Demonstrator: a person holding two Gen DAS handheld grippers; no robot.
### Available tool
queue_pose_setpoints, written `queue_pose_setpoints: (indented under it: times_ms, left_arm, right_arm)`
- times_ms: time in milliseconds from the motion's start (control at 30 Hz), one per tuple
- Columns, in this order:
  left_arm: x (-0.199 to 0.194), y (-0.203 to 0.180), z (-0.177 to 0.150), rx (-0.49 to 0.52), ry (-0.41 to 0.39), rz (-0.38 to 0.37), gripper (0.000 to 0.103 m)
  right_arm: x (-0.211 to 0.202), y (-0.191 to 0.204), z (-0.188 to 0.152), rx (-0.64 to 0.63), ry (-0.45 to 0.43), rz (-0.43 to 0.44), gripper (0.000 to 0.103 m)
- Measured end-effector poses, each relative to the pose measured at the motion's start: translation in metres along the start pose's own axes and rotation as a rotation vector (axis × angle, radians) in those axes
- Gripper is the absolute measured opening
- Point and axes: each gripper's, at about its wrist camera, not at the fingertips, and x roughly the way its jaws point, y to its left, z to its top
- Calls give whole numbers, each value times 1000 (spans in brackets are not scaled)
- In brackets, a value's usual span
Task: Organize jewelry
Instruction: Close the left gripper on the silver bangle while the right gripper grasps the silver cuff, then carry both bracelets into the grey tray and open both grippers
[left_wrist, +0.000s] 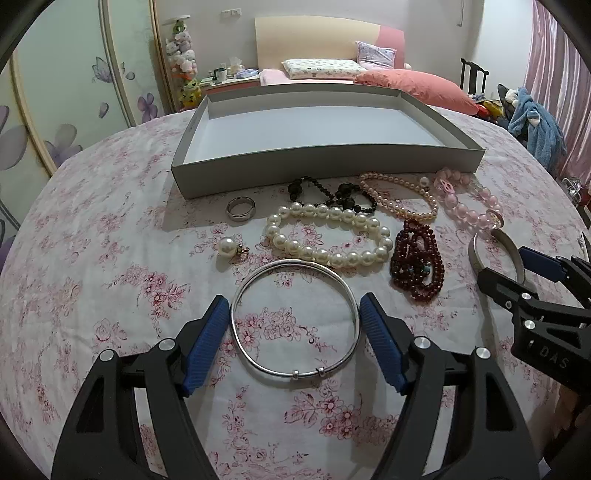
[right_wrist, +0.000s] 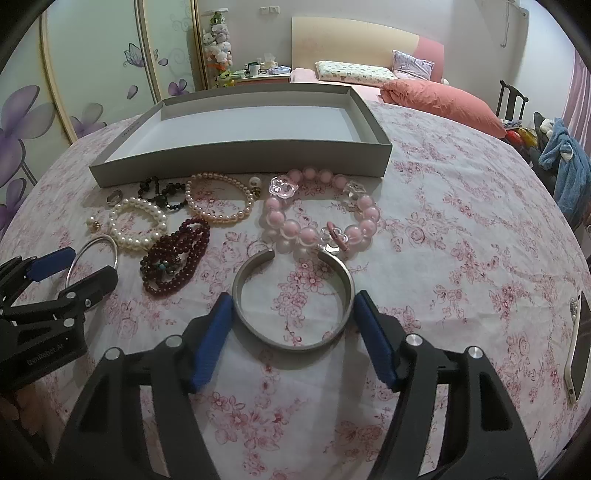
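left gripper (left_wrist: 294, 320) spread wide, blue pads (left_wrist: 208, 343) flanking thin silver bangle (left_wrist: 295, 318) flat on floral cloth (left_wrist: 110, 295); large white pearl bracelet (left_wrist: 328, 234) beyond; shallow grey tray (left_wrist: 314, 166) behind.

Left wrist: I look low and close over the bangle (left_wrist: 295, 319), toward the tray (left_wrist: 325, 162).
Right wrist: close over the cuff (right_wrist: 293, 301), same heading, probably further right.
Shared: tray (right_wrist: 240, 162), jewelry row, each other's gripper.
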Motion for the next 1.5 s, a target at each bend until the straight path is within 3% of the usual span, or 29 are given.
queue_pose_setpoints:
  times_ms: [367, 833, 1167, 1500]
  left_arm:
    - [-10, 19, -11, -48, -17, -55, 72]
    - [-25, 20, -13, -55, -98, -36, 72]
    - [-48, 18, -1, -56, -218, -10, 72]
    - [-61, 17, 40, -53, -367, 34, 72]
  right_arm:
    - [-5, -5, -6, 26, -17, 12, 64]
    - [-21, -2, -8, 19, -98, 25, 64]
    - [-49, -5, 3, 35, -243, 18, 64]
    - [-70, -4, 39, 55, -416, -2, 64]
